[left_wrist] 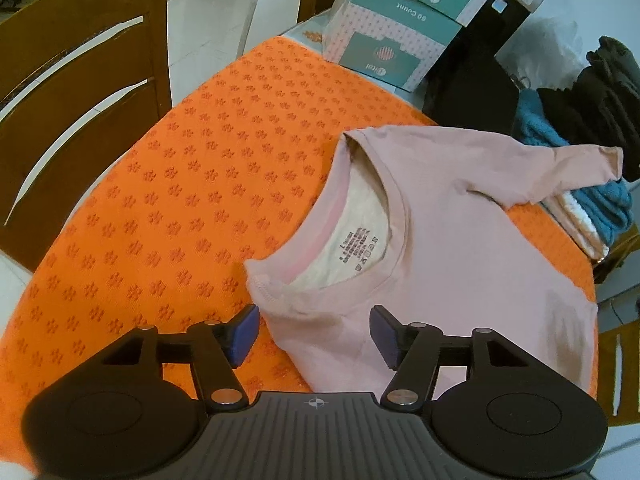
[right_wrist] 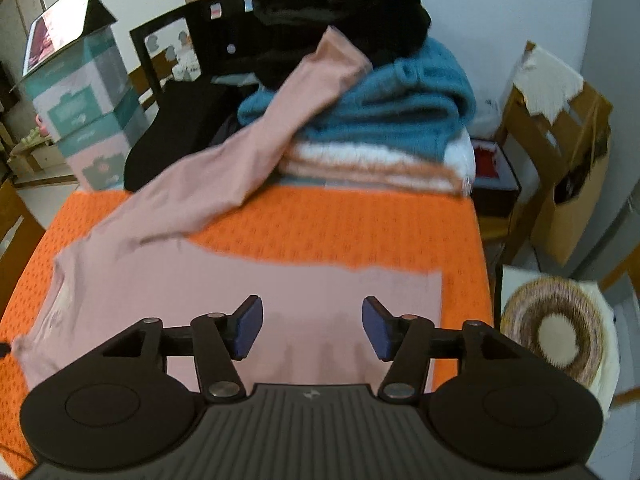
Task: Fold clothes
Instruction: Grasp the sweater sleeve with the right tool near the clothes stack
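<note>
Left wrist view, from 9 o'clock to 3 o'clock. A wooden chair [left_wrist: 76, 80] stands at 10 o'clock beside the orange mat [left_wrist: 152, 184], which covers the table as the folding surface. The left gripper [left_wrist: 314, 330] hovers at 6 o'clock with its blue pads [left_wrist: 245, 332] spread and nothing between them, just above the near shoulder of the pink shirt [left_wrist: 460, 248]. The shirt lies flat, neckline and printed label facing up at centre — laid out, it seems, so that sleeves and sides can be turned inward. Stacked boxes [left_wrist: 396, 28] stand at 12 o'clock.

Right wrist view, same order. The shirt's body fills 9 o'clock to centre; its long sleeve [right_wrist: 280, 120] runs up toward 12 o'clock and drapes over a pile of folded clothes [right_wrist: 384, 120], so it is probably the next part to bring back. The right gripper [right_wrist: 312, 328] hangs at 6 o'clock over the hem, fingers released and empty. A round woven cushion [right_wrist: 556, 332] sits at 3 o'clock.
</note>
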`<move>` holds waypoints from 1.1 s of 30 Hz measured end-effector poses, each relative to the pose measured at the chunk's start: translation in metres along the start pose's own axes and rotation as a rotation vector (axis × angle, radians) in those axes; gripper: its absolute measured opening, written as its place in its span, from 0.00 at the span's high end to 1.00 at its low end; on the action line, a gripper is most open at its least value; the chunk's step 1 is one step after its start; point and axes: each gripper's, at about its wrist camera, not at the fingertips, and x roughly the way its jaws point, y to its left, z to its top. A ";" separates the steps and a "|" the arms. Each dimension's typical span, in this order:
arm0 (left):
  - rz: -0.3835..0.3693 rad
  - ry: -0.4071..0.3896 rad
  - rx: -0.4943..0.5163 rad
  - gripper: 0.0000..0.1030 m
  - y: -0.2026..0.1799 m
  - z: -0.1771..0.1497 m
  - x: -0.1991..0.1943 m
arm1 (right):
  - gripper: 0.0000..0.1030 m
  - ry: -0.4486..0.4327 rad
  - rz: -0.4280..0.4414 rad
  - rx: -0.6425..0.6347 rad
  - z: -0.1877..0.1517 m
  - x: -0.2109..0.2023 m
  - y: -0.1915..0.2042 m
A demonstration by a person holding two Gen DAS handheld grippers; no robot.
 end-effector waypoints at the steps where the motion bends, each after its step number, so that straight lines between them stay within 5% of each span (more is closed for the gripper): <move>1: 0.001 0.001 -0.003 0.37 0.001 0.000 0.001 | 0.35 -0.006 0.001 -0.002 0.010 0.004 -0.001; 4: 0.002 0.016 -0.028 0.36 0.003 0.001 0.006 | 0.29 -0.027 0.001 -0.008 0.038 0.016 -0.002; 23: -0.040 0.018 -0.120 0.32 -0.019 0.039 0.012 | 0.31 -0.225 -0.090 -0.055 0.193 0.102 -0.005; 31: -0.060 0.043 -0.135 0.32 -0.030 0.049 0.033 | 0.61 -0.192 -0.102 -0.097 0.225 0.142 -0.008; 33: -0.066 0.049 -0.139 0.32 -0.031 0.048 0.036 | 0.90 -0.187 -0.091 -0.115 0.226 0.145 -0.006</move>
